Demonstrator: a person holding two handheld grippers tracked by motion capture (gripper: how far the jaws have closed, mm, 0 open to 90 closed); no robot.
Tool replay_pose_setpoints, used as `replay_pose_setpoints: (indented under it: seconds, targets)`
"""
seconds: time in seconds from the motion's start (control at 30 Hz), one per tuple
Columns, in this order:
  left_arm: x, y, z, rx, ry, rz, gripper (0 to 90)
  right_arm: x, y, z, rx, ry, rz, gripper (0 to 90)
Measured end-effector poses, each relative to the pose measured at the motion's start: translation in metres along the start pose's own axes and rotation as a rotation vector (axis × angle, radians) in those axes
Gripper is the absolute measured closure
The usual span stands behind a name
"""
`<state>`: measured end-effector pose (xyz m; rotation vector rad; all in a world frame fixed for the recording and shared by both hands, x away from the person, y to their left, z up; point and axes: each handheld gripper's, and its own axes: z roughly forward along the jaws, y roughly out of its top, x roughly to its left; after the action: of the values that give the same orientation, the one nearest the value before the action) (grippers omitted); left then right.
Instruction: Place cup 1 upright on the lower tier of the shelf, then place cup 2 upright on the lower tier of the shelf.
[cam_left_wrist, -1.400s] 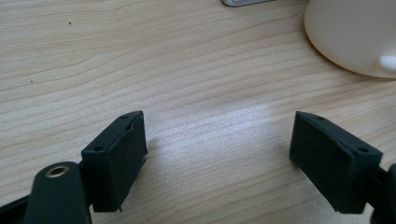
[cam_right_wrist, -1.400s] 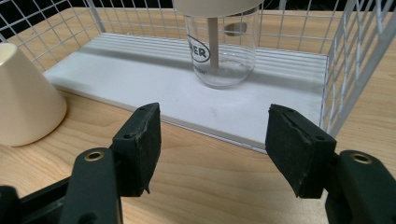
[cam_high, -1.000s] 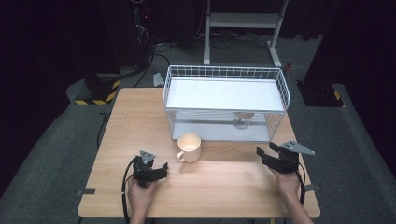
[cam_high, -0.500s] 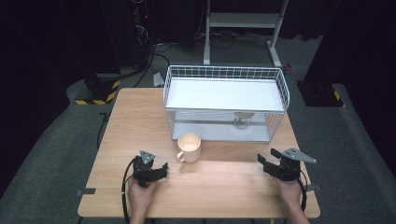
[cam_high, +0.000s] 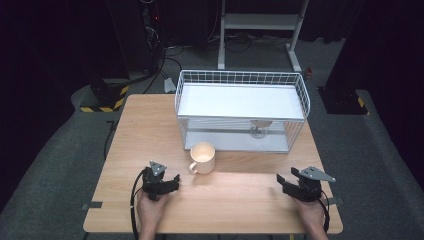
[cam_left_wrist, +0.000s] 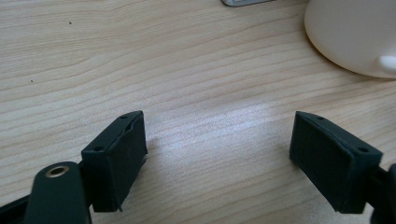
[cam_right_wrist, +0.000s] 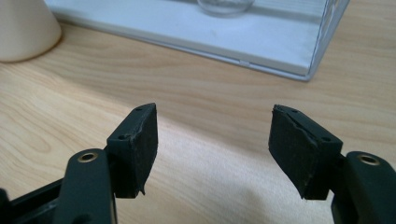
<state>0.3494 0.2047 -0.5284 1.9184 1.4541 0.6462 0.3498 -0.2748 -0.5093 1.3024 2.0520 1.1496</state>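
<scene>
I had the left gripper (cam_high: 171, 182) spread, empty, low on the bench (cam_high: 240, 200) | cream mug (cam_high: 202, 157) just up-right of it, handle toward it, nearer than to right gripper (cam_high: 281, 181) | right jaws just opening, nothing between.

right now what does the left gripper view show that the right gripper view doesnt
Left gripper view: the mug's handle at the right edge, plus its own open tongs with bare wood between them.

Right gripper view: the rack's white base with a clear glass standing on it, plus its own tongs, which have just been opening, nothing between them.

Both: the cream mug and the wooden table.
</scene>
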Motion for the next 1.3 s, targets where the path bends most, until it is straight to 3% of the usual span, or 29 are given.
replay_pose_setpoints:
  seconds: [0.7, 0.83, 0.93, 1.03, 1.3]
  targets:
    - [0.000, 0.001, 0.000, 0.003, -0.006, 0.005, 17.5, 0.000, -0.008, 0.012, 0.171, -0.041, -0.094, 28.1]
    - [0.000, 0.001, -0.001, 0.009, -0.014, -0.003, 17.3, -0.001, -0.008, 0.013, 0.180, -0.037, -0.062, 26.5]
    - [-0.002, 0.001, -0.005, -0.009, -0.050, -0.006, 15.5, -0.001, -0.008, 0.014, 0.182, -0.038, -0.061, 25.4]
    - [-0.008, 0.002, -0.014, -0.040, -0.102, 0.026, 14.4, -0.001, -0.008, 0.014, 0.182, -0.038, -0.063, 25.3]
    - [-0.022, 0.005, -0.026, -0.071, -0.184, 0.054, 10.7, -0.001, -0.008, 0.014, 0.182, -0.039, -0.067, 25.4]
